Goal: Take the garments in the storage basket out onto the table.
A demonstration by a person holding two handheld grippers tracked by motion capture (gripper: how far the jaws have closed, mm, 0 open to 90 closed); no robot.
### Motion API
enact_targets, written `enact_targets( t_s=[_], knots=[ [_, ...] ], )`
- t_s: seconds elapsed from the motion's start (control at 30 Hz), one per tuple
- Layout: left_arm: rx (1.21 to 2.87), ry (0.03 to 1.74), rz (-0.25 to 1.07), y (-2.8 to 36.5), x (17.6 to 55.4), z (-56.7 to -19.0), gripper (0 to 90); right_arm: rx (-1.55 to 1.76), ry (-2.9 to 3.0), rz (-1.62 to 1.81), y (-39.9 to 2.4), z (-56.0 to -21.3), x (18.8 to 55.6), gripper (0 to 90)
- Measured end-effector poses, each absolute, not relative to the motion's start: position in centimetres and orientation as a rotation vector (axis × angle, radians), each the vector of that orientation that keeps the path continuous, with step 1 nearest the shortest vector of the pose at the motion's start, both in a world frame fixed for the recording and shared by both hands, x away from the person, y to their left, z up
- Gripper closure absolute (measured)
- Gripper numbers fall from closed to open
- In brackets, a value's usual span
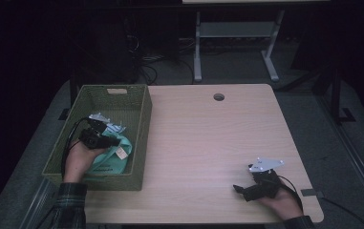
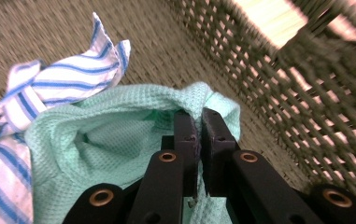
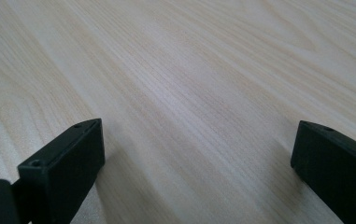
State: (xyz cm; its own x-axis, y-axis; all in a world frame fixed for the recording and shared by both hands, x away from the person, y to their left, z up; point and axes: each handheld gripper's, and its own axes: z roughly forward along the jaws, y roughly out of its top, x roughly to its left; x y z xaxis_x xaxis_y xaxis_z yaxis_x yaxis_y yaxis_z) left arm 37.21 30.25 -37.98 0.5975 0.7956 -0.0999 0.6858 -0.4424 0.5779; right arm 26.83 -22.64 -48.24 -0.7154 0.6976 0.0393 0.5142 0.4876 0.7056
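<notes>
Lying bunched inside the green woven basket (image 1: 139, 119) at the table's left side, a mint-green waffle-weave cloth (image 2: 115, 140) is seen, its surface marked by a fine grid texture and pulled into soft folds. A pale tag on the cloth is visible in the high view. A fold of it is pinched between the jaws of the left gripper (image 2: 200, 116), which are brought almost together with the fabric clamped between the pads. Beside it, a white cloth with blue stripes (image 2: 59, 84) is crumpled on the basket floor, touching the green one. The right gripper (image 3: 194, 140) is held low over the bare wooden table (image 1: 208, 143), well apart from the basket, its jaws spread wide and nothing between them. Two cloths, one basket and two grippers are counted.
</notes>
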Motion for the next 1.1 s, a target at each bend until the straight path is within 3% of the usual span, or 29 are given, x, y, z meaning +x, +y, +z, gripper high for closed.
enact_targets(
  t_s=[0.57,1.1],
  knots=[
    [2.058,1.108,0.364,31.6,35.5,-34.2,85.6,1.033,2.482,1.050,-22.6,-48.2,26.8,2.5],
    [1.928,1.042,0.390,32.4,34.6,-31.7,85.7,1.033,2.482,1.050,-22.7,-48.2,26.8,2.6]
  ],
)
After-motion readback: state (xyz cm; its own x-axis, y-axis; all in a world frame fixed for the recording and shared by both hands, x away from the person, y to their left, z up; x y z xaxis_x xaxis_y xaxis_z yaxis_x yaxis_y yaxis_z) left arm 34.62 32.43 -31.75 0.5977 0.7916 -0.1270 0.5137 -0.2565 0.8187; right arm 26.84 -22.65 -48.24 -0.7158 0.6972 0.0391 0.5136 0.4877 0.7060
